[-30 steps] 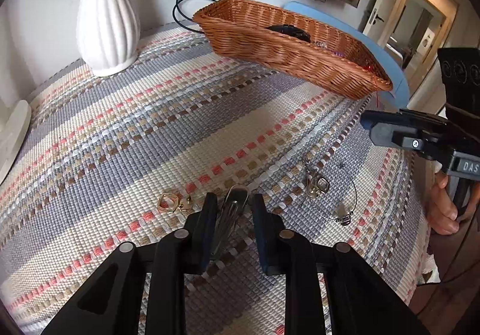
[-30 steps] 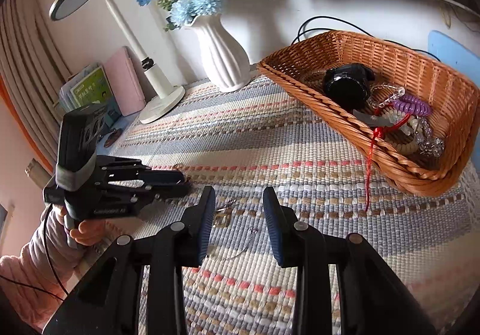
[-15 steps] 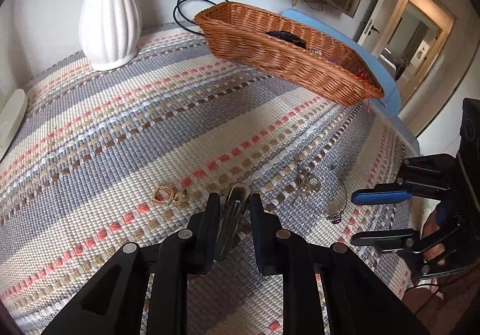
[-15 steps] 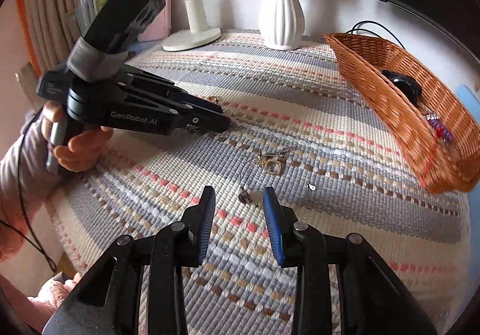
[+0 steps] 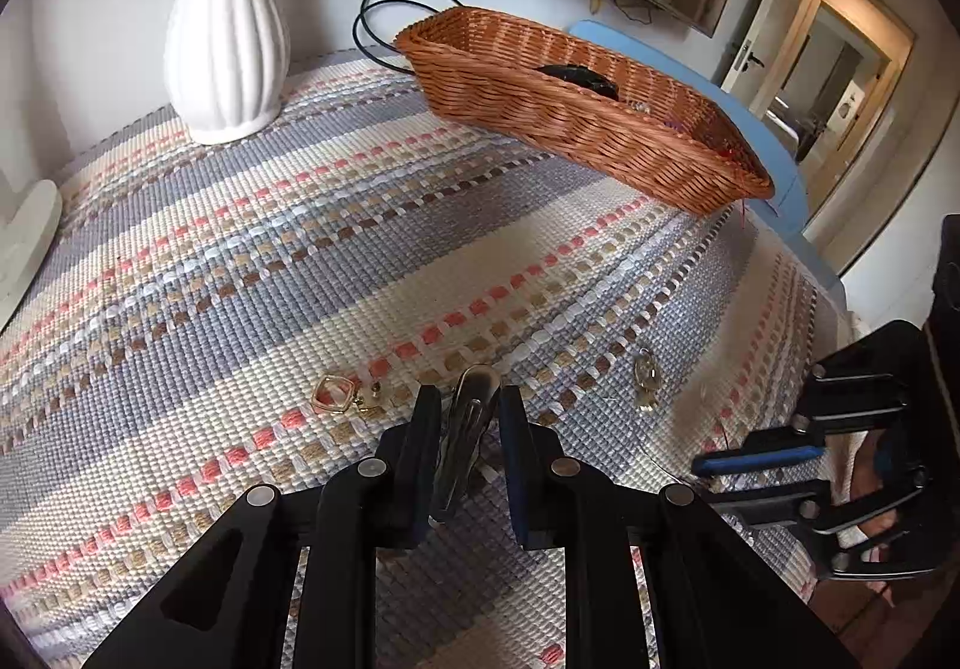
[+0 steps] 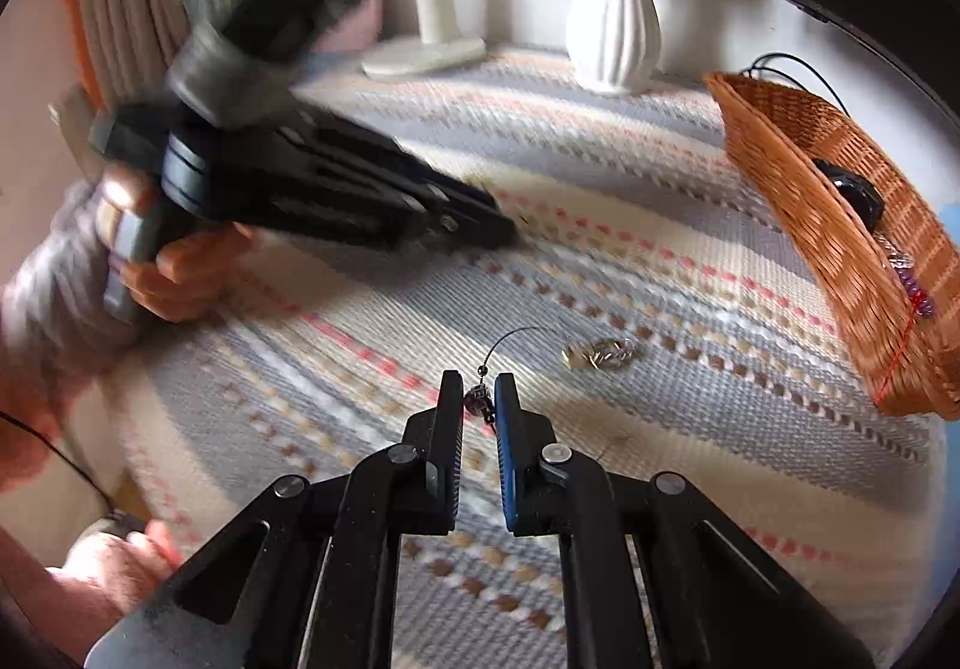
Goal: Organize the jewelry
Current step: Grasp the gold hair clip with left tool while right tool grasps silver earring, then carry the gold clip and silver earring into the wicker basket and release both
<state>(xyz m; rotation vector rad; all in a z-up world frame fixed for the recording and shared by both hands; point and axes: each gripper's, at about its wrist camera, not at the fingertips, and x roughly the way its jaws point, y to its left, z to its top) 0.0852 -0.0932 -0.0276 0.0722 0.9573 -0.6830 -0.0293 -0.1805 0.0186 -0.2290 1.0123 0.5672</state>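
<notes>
The right gripper [image 6: 479, 402] is found with its jaws pressed together on the beaded end of a thin wire necklace [image 6: 478, 400]. The bead sits between the blue pads at their very tips, and the dark wire is seen arching away from them, up and to the right, over the woven cloth [image 6: 630, 273]. The rest of the necklace cannot be traced.

The left gripper [image 5: 465, 432] is held narrowly apart around a metal hair clip [image 5: 465, 429], whose long axis runs along the fingers, its rounded end projecting past the tips. Whether both pads press on the clip cannot be told; it appears held rather than lying loose.

The wicker basket [image 6: 840, 243] stands at the far right of the cloth, well apart from both grippers, with its long axis running away from the right wrist camera. From the right gripper it lies ahead and to the right; this hand is judged the nearer to it.

A small gold and silver piece [image 6: 600, 354] lies on the cloth between the right gripper and the basket. A gold earring [image 5: 333, 394] lies just left of the left gripper's tips.

The carry to the basket is judged to turn on the trailing wire being lifted clear of the cloth.
</notes>
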